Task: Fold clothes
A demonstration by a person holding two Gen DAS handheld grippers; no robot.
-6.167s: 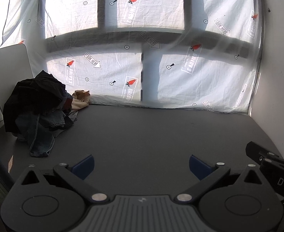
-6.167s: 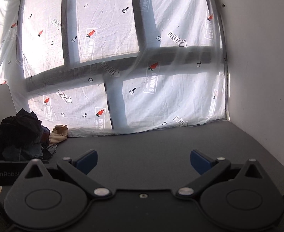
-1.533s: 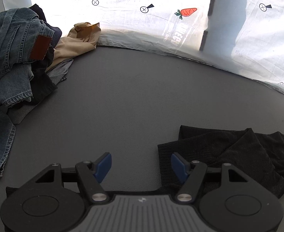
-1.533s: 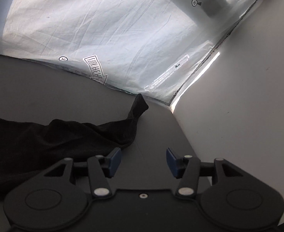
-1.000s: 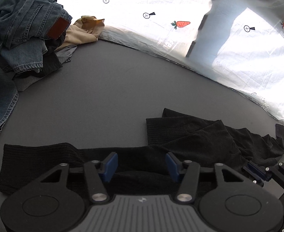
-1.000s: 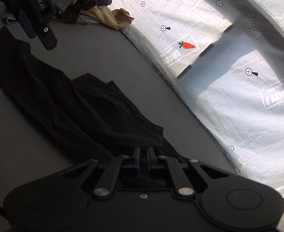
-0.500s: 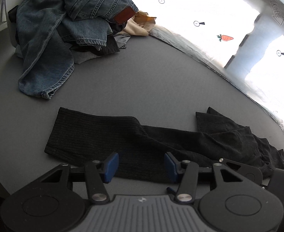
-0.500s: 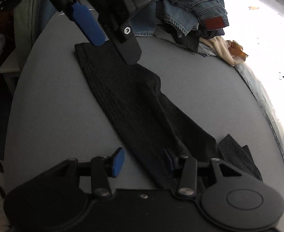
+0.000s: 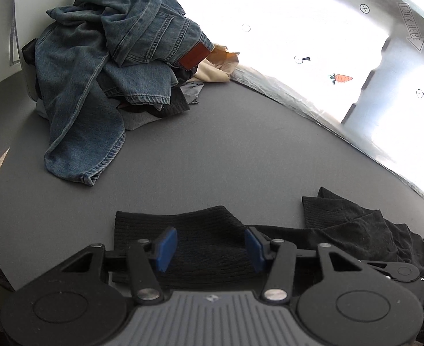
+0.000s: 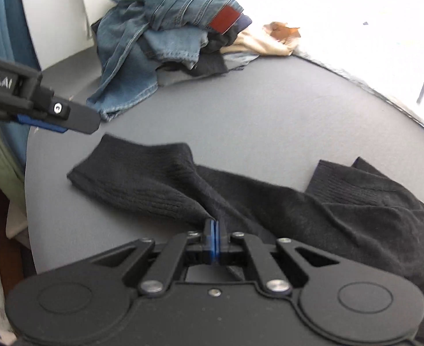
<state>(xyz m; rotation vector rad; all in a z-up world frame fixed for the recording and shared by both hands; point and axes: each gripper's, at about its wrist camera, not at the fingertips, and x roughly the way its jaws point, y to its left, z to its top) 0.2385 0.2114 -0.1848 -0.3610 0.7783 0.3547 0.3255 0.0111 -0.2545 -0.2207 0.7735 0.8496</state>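
— Jaws of the right gripper [image 10: 214, 238]?
— Clenched on a fold of the black garment [image 10: 160, 184], spread across the counter [image 10: 269, 115].
— Left gripper [image 9: 209, 248]?
— Released; its jaws straddle the garment's ribbed end.

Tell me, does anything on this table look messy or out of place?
Yes. The black knit garment lies twisted and bunched, its right end crumpled, where the right claw has pinched a fold. Behind it, jeans and other clothes sit in a tangled heap, one denim leg spilling across the grey table.

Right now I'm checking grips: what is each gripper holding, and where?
Right gripper pinches the black garment at a mid-length fold. Left gripper is open, holding nothing.
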